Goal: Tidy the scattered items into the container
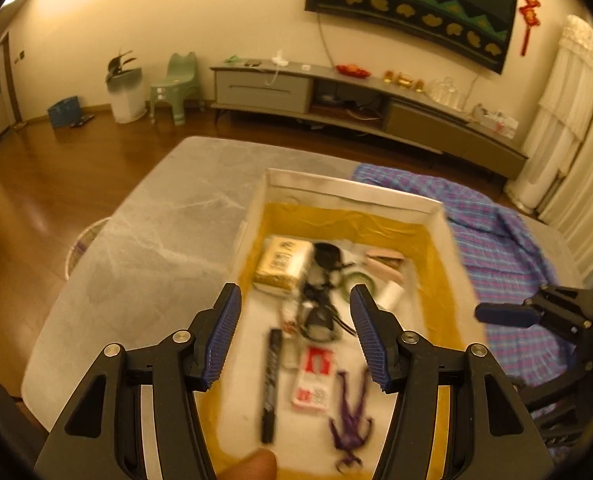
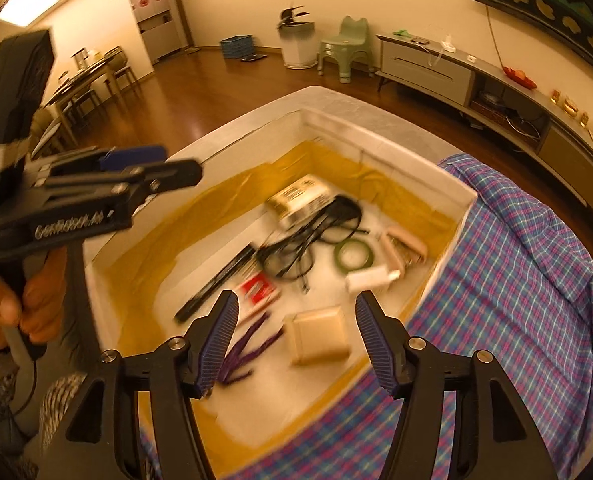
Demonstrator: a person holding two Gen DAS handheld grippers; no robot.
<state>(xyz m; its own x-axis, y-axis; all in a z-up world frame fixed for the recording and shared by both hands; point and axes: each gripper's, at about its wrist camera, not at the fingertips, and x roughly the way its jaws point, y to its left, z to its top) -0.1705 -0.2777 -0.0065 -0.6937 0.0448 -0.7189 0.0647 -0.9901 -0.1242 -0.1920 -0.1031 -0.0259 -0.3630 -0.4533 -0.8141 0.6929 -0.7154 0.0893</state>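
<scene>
Both claws hang wide and empty over the box [image 2: 392, 160] on the desk [image 1: 156, 220]. Right claw [image 2: 296, 334] nearer the beige case [image 2: 318, 338]; left claw [image 1: 296, 332] above the marker [image 1: 270, 380], lengthwise between its fingers.

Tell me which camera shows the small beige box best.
The right wrist view: the small beige box lies whole in the container, just ahead of the open right claw. The left wrist view does not show it.
</scene>
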